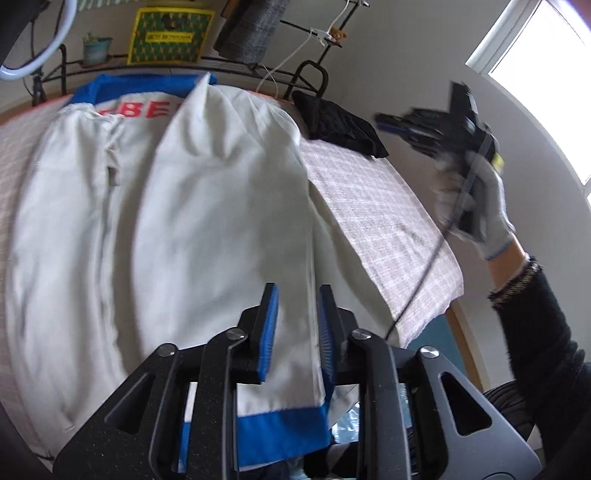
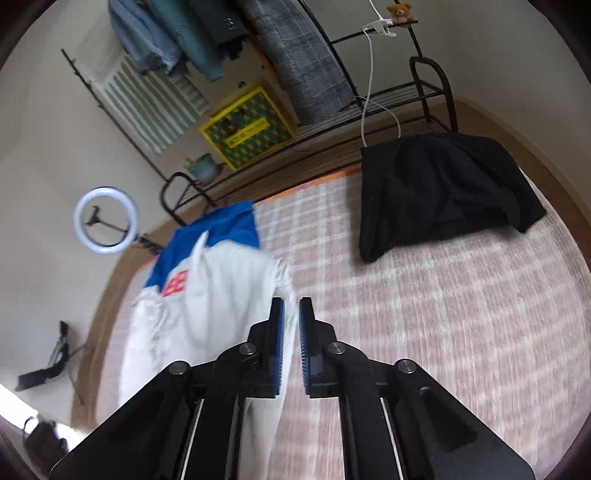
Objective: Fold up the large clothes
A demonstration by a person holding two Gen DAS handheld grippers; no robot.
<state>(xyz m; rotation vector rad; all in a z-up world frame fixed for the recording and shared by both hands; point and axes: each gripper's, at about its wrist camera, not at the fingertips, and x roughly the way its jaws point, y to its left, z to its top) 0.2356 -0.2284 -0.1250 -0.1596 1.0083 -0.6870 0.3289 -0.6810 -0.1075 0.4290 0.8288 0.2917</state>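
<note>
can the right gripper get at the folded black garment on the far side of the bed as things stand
Probably yes. The right gripper is open, nothing between its pads, and only bare checked bedspread lies between it and the black garment. The white garment sits off to the side.

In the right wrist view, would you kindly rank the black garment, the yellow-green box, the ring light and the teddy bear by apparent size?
1. black garment
2. yellow-green box
3. ring light, though it sits nearer the camera than the box, so this is unsure
4. teddy bear
</note>
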